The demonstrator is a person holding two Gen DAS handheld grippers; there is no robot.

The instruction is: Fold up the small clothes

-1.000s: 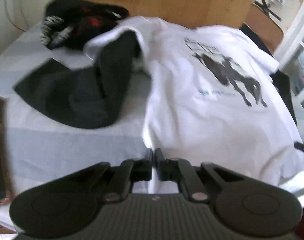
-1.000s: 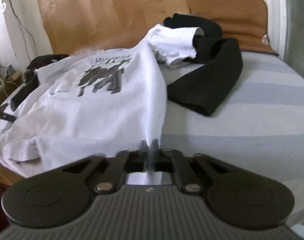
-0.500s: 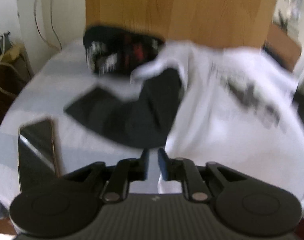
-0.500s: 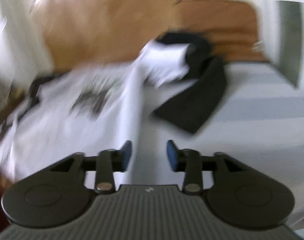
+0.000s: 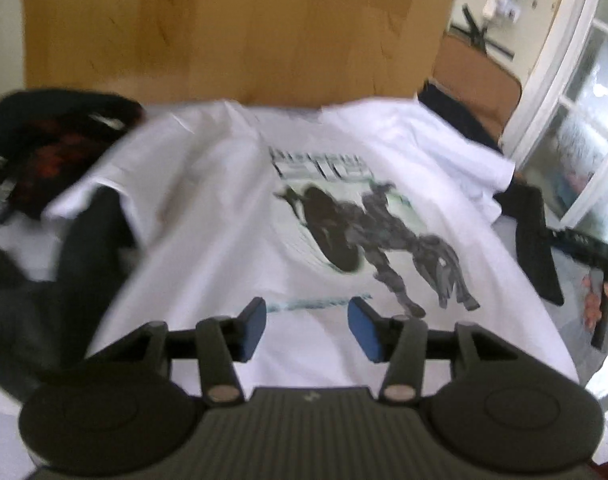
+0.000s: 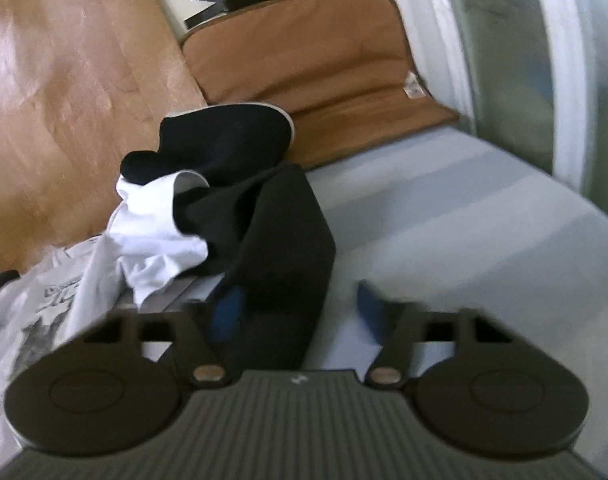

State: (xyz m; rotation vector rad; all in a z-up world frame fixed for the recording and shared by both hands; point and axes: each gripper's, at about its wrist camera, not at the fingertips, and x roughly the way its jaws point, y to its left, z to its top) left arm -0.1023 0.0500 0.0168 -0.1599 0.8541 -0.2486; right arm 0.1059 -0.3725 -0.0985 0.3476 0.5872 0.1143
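Both tongs stand open, gripping nothing. Left gripper (image 5: pixel 306 328) hangs over the lower front of the white T-shirt (image 5: pixel 231 216), which lies spread print-up on the striped bed sheet (image 6: pixel 444 216), collar toward the wooden headboard (image 5: pixel 231 28). Right gripper (image 6: pixel 295 314) sits above a black garment (image 6: pixel 279 240) just beside the shirt's sleeve (image 6: pixel 155 224). Another dark patterned garment (image 5: pixel 43 148) lies at the shirt's left shoulder.
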